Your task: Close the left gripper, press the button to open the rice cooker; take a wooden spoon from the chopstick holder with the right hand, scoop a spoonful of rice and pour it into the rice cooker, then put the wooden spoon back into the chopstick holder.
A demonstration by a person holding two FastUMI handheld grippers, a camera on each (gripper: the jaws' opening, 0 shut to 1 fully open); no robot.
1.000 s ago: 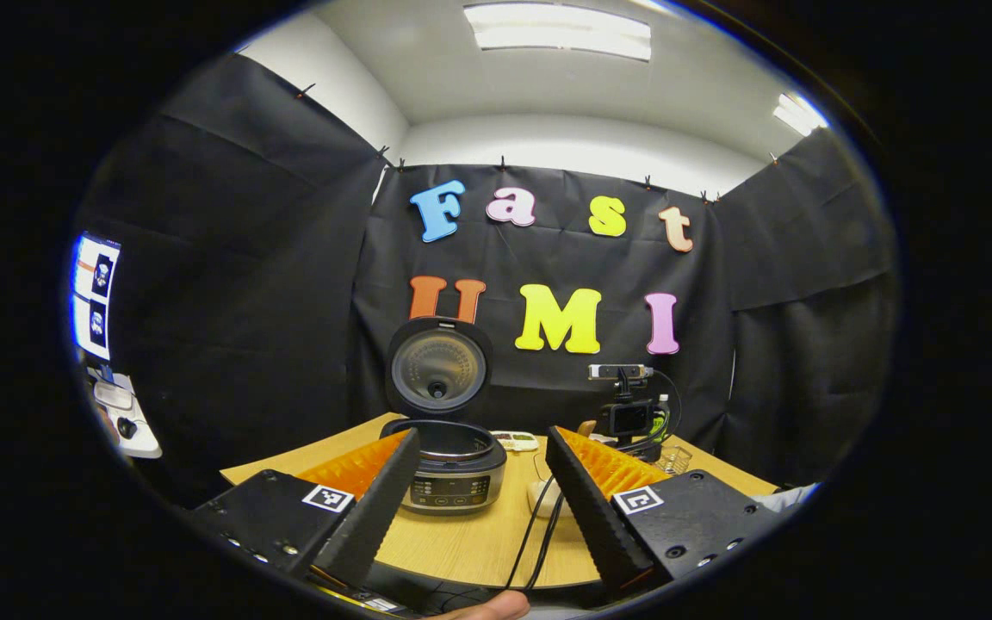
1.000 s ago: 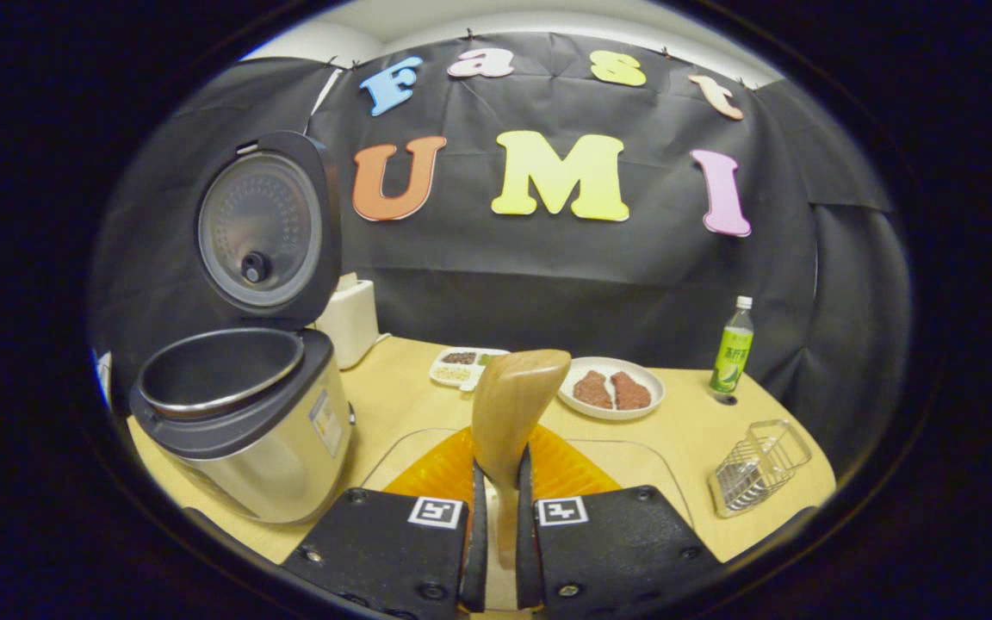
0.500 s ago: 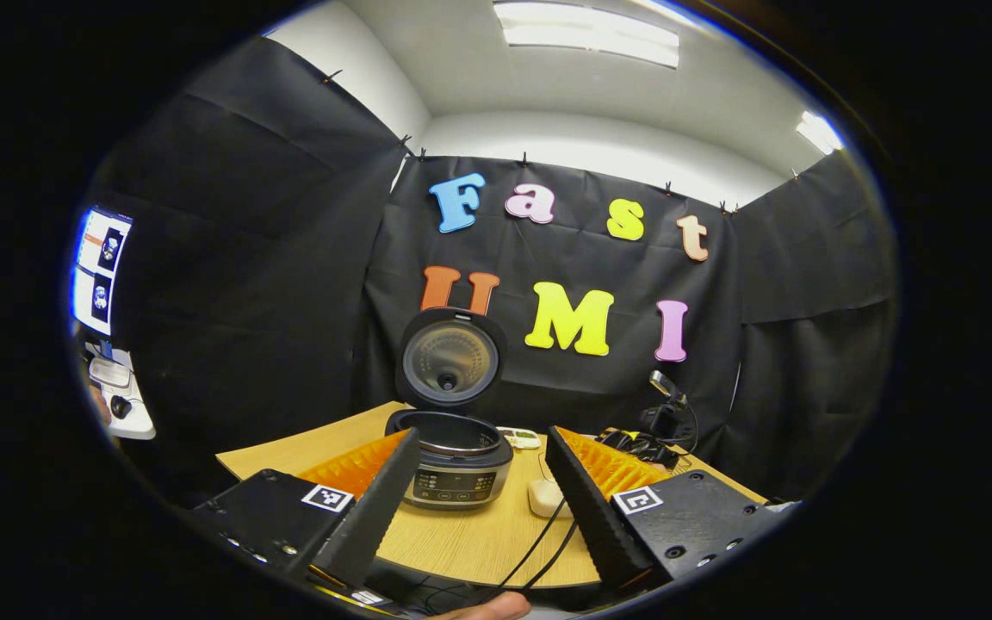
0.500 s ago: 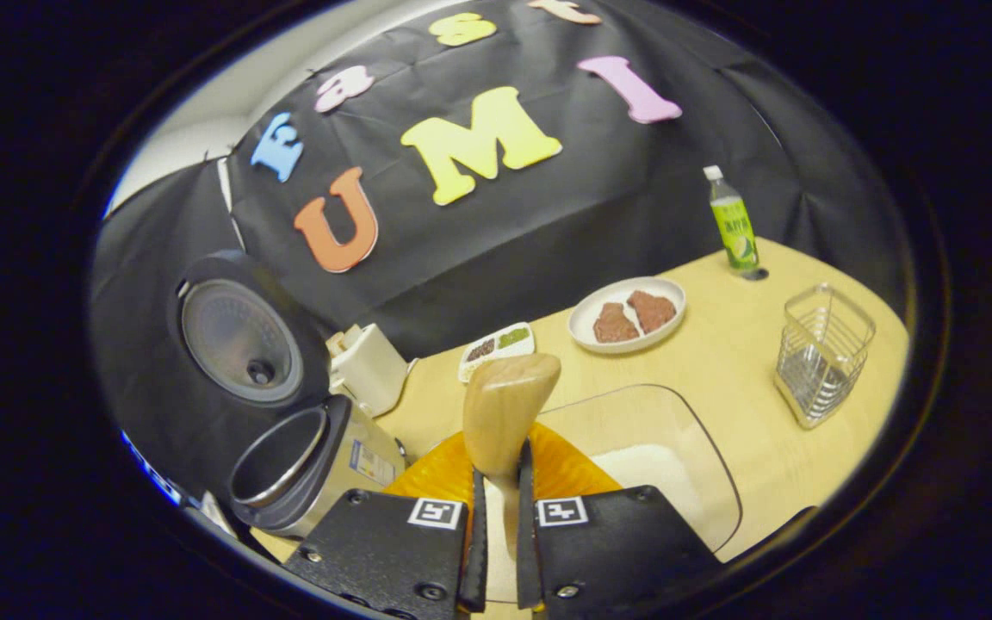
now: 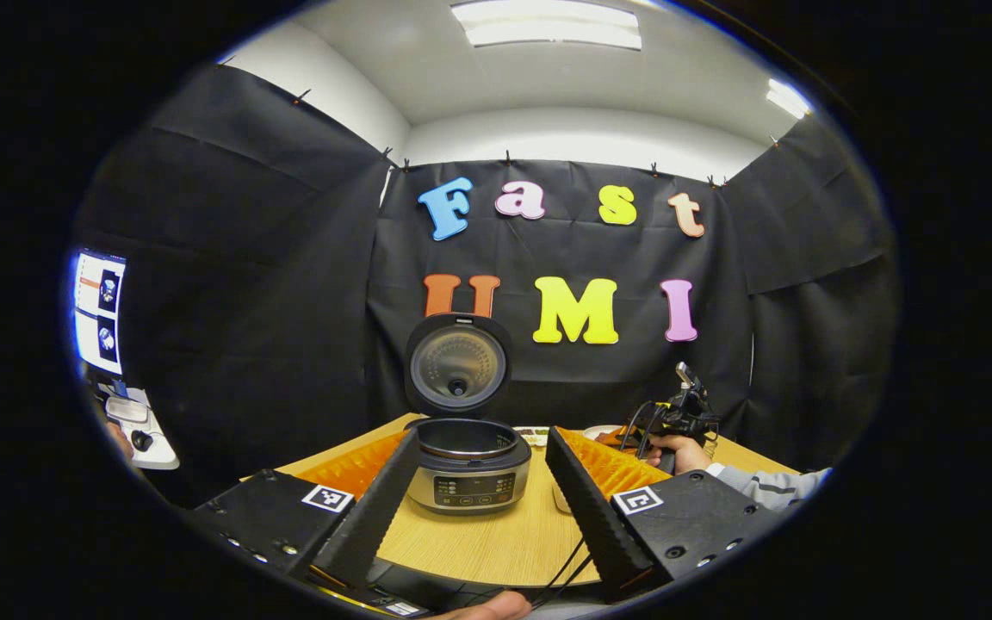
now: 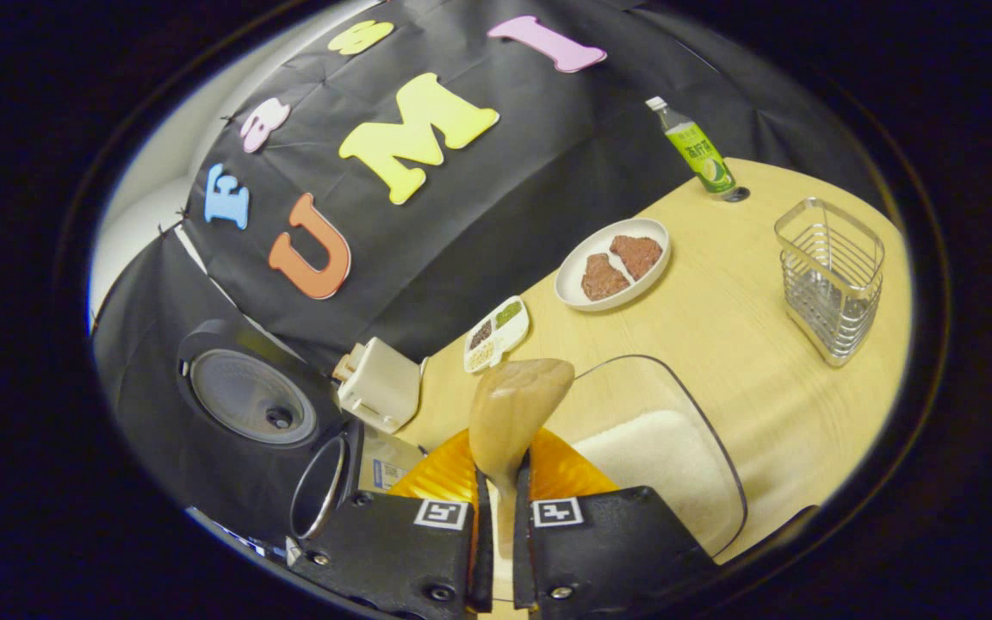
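Observation:
The rice cooker (image 5: 468,469) stands open on the table, its round lid (image 5: 457,366) upright; it also appears low left (image 6: 324,482) in the right gripper view. My left gripper (image 5: 480,448) is open, well back from the cooker, nothing between its fingers. My right gripper (image 6: 498,482) is shut on the wooden spoon (image 6: 513,409), whose bowl juts forward over a clear glass dish (image 6: 703,448) of white rice (image 6: 660,448). The view is rolled to the side. The wire chopstick holder (image 6: 832,275) stands at the right. A hand holding the right gripper (image 5: 677,422) shows beyond the cooker.
A white plate (image 6: 612,263) with two brown pieces, a small divided tray (image 6: 496,331), a green bottle (image 6: 692,146) and a white box (image 6: 380,396) sit toward the back of the wooden table (image 6: 720,327). Black cables (image 5: 565,573) cross the table's front edge.
My right gripper has rolled and moved right, from beside the cooker to above the rice dish, spoon still held. The left gripper drifted slightly, still open.

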